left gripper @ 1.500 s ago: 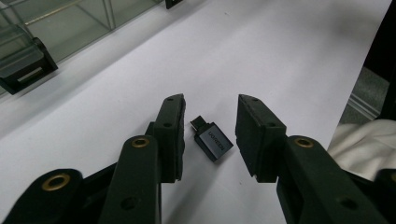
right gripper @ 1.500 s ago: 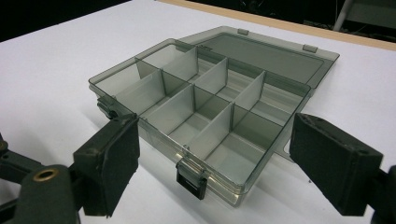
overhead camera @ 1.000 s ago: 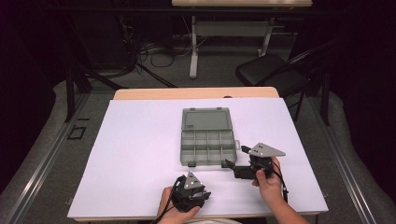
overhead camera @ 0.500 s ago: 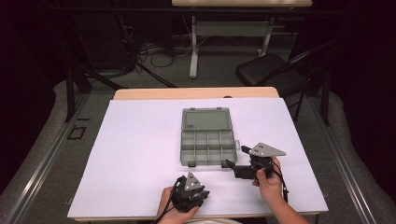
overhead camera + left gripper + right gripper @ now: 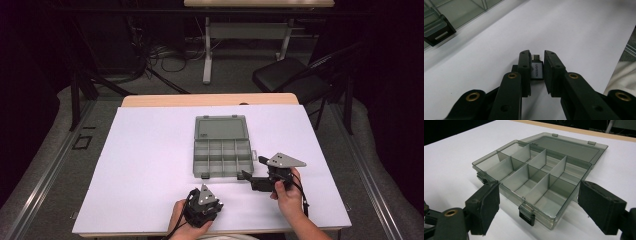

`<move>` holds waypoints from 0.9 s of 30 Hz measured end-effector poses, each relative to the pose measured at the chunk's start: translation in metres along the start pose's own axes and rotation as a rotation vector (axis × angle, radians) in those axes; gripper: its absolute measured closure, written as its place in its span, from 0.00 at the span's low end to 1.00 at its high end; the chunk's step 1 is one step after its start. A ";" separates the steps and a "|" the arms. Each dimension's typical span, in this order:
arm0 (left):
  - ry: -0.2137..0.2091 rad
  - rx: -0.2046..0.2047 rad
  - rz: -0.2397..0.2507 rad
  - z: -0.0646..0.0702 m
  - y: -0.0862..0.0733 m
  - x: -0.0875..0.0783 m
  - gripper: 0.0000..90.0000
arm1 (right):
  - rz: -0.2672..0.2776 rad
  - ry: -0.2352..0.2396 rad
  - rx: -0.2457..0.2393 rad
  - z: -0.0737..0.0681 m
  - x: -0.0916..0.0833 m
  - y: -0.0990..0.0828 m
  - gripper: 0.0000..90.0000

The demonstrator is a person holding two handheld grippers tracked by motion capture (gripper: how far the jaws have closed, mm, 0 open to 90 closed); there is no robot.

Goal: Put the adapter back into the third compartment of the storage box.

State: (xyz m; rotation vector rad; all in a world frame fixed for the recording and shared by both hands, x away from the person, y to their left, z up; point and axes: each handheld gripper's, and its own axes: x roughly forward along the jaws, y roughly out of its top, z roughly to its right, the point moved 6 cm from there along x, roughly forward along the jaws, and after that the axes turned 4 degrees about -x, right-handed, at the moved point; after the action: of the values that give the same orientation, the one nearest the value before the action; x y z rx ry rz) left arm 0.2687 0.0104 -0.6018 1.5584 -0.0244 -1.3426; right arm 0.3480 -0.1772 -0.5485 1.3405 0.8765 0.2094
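The small grey adapter [image 5: 537, 69] lies on the white bench [image 5: 150, 150] between the jaws of the left hand-held gripper [image 5: 537, 72], which have just been closing and now sit nearly against its sides. The right hand-held gripper [image 5: 539, 202] is spread wide, holding nothing, just before the open compartment box [image 5: 564, 202].

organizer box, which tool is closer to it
Right. The right tool sits at the box's near right corner, jaws spread toward it. The left tool is farther back, closing around a small adapter.
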 end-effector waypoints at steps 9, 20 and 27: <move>-0.016 -0.018 0.007 -0.002 0.004 -0.005 0.85 | 0.001 0.000 0.000 0.001 -0.002 0.000 0.20; -0.024 -0.027 0.048 -0.006 0.011 -0.015 0.85 | 0.002 0.001 0.001 0.001 -0.001 0.000 0.20; -0.021 -0.040 0.062 -0.009 0.013 -0.019 0.85 | 0.001 0.001 -0.001 0.001 -0.001 0.000 0.20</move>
State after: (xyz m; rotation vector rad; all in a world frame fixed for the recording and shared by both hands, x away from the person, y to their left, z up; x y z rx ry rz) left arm 0.2761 0.0213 -0.5810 1.4983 -0.0581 -1.3037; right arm 0.3479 -0.1781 -0.5482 1.3401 0.8762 0.2118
